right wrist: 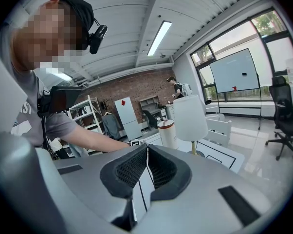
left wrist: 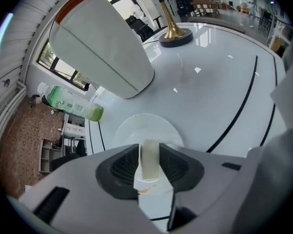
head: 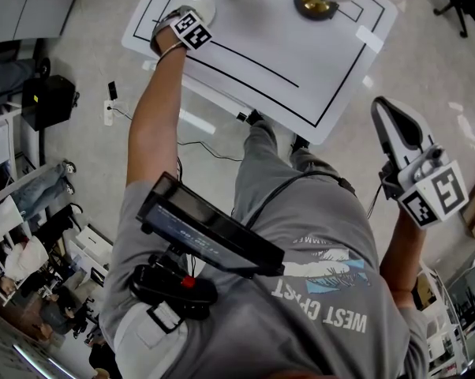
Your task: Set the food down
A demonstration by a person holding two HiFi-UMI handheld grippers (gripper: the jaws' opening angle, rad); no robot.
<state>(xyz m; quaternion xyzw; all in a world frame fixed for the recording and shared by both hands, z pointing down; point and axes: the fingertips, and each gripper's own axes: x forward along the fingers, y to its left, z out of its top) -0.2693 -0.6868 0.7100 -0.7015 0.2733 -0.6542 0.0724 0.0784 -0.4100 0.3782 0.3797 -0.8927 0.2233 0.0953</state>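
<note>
Food [left wrist: 145,128], a pale flat round pc, was clamped betw. the left gripper [left wrist: 149,150] jaws. Its round part sat low over the white desk [left wrist: 219,77], just in front of the white canister [left wrist: 102,48] w/ an orange-brown lid. Couldn't tell if it touched the desk. A green bottle [left wrist: 71,104] showed at the canister's left, and a brass lamp base [left wrist: 174,33] beyond the canister to its right. Right gripper [right wrist: 147,152] was clenched on nothing, off the desk, well apart from the canister.

Pale food strip [left wrist: 149,164] upright between left tongs [left wrist: 149,149]
</note>
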